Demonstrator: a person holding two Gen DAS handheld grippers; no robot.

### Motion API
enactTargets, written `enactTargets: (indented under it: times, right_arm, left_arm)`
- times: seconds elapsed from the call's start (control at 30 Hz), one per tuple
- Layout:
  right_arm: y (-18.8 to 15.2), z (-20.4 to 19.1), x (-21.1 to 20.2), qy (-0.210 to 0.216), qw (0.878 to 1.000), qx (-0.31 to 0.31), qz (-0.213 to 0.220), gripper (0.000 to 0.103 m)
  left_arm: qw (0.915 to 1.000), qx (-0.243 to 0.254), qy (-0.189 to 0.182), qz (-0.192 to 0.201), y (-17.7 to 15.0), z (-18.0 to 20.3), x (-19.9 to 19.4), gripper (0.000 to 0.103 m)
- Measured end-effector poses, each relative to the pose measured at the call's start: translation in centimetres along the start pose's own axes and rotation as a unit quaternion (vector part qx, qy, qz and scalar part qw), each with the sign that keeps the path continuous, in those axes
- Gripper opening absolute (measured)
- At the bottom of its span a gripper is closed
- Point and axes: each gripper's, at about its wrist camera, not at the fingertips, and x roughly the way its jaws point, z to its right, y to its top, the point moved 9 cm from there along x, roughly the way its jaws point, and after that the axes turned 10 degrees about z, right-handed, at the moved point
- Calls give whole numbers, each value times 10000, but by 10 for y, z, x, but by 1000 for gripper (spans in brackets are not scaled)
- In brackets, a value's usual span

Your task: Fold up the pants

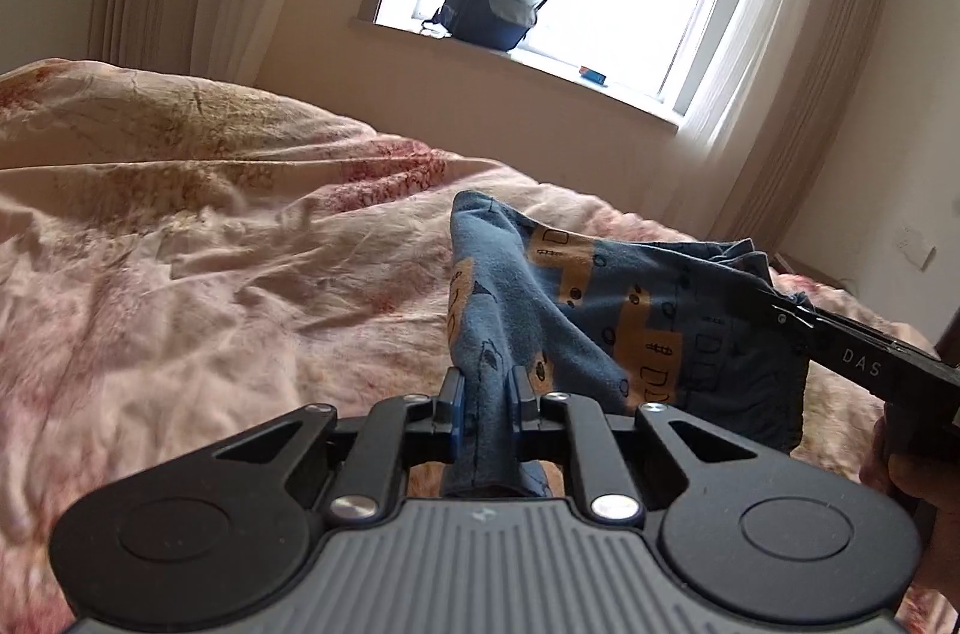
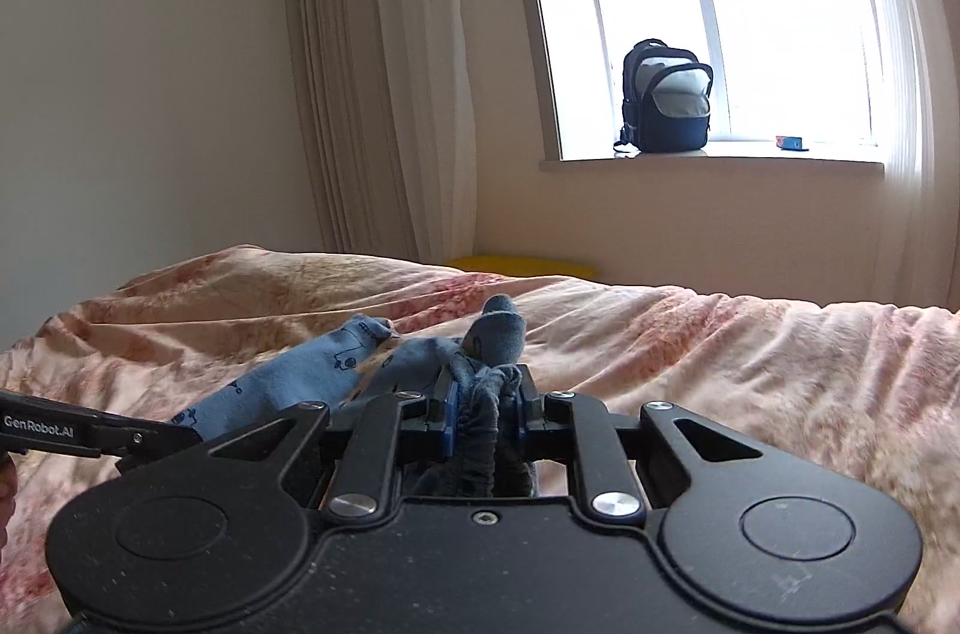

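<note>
Left gripper (image 1: 486,394): both blue pads clamped on a narrow fold of the pants (image 1: 606,310), cloth bunched between the fingers and running back under the gripper body

Right gripper (image 2: 483,403): pads pressed on a gathered, darker edge of the pants (image 2: 288,388), likely the elastic band, with a rounded lump of fabric standing up just past the fingertips at 12 o'clock

Pants: blue, printed with orange blocks and small dark line drawings. In the left wrist view the cloth spans from the left gripper toward 2 o'clock, where the right gripper (image 1: 780,313) enters from the frame edge and pinches the far edge. Fabric sags between the two grips, lower hem hanging just above the bed (image 1: 198,268). In the right wrist view the pants stretch away to 9 o'clock, meeting the left gripper (image 2: 180,436) at the frame's left edge

Part of a hand (image 1: 918,490) shows at 4 o'clock in the left wrist view, behind the right gripper's handle

Bed: rumpled pink floral cover, fills the lower half of both views

Background: window (image 2: 726,4) at 12 to 1 o'clock, dark backpack (image 2: 666,97) upright on the sill, a small blue item (image 2: 792,143) on the sill to its right. Pale curtains (image 2: 384,64) either side. A yellow strip (image 2: 522,265) beyond the bed's far edge, under the window
</note>
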Motion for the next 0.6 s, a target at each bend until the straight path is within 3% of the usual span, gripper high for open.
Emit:
enactTargets:
  times: [0.33, 0.6]
  right_arm:
    - [-57, 29, 44, -151, 9983, 39, -566, 18]
    - [-63, 36, 47, -206, 9973, 143, -692, 21]
  left_arm:
    - [9984, 93, 365, -433, -43, -16, 44, 15]
    - [9977, -46, 463, -488, -45, -19, 45, 19]
